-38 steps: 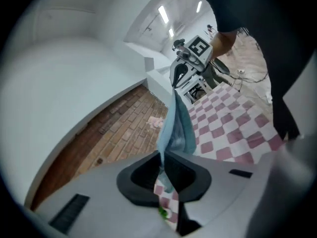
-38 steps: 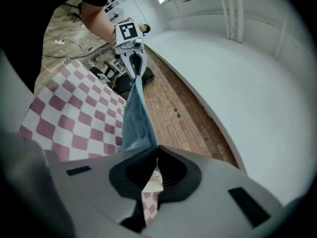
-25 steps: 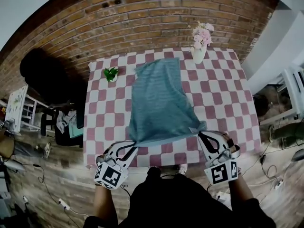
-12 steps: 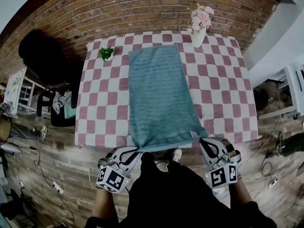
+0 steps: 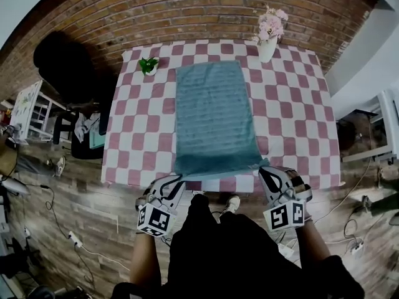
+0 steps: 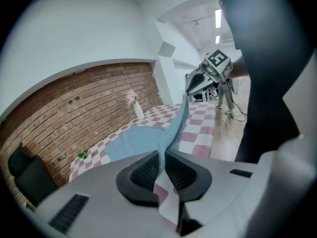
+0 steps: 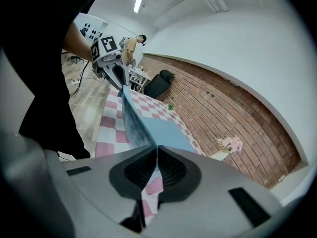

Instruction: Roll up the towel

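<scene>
Brought down and laid out since a second ago: towel (image 5: 215, 120) no longer billowing, now flat along the middle of the checked table (image 5: 299, 126), near end by the near edge. Left gripper (image 5: 179, 179) clamped tight on the near left corner, right gripper (image 5: 262, 169) likewise on the near right corner. Flower vase (image 5: 267, 47) at the far right corner, small green plant (image 5: 148, 64) at the far left corner — both beside the towel's far end, neither touching it.
</scene>
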Tool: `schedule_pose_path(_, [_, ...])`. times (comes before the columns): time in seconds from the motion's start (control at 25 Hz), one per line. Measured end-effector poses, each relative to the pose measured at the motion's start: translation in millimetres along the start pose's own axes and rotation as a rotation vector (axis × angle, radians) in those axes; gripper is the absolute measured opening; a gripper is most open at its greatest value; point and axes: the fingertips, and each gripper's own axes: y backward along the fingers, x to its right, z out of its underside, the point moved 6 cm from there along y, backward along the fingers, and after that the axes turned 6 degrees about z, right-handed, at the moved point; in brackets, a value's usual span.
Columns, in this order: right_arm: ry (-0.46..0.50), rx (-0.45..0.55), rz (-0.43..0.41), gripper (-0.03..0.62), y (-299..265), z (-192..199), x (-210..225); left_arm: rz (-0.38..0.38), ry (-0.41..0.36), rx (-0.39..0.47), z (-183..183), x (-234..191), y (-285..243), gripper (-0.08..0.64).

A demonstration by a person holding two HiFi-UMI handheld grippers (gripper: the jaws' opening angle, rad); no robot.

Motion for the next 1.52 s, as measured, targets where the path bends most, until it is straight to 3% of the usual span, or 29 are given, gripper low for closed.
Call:
schedule_pose_path(0.32, [0.051,-0.022,0.126,0.008,-84.9,-0.6,50.3,-0.038,-0.021,0.022,-7.2,-87.4,-51.5,0.038])
schedule_pose_path(0.64, [0.162,-0.034,0.232,0.008,-191.6,2.1,101.6,-0.055,-0.034,0.013,0.7,-180.0,-116.1,0.038])
schedule_pose_path(1.16, [0.280,-0.097,0.254,0.008,-310.3,15.1,144.4,-0.029,-0.022,0.024,20.4,-282.4,-188.1,0.040])
schedule_pose_path(1.52, [0.313,-0.102,0.168,0.008,-390.8,44.7,168.9,0.037,-0.125,-0.123,31.4,-335.7,-251.4,0.041])
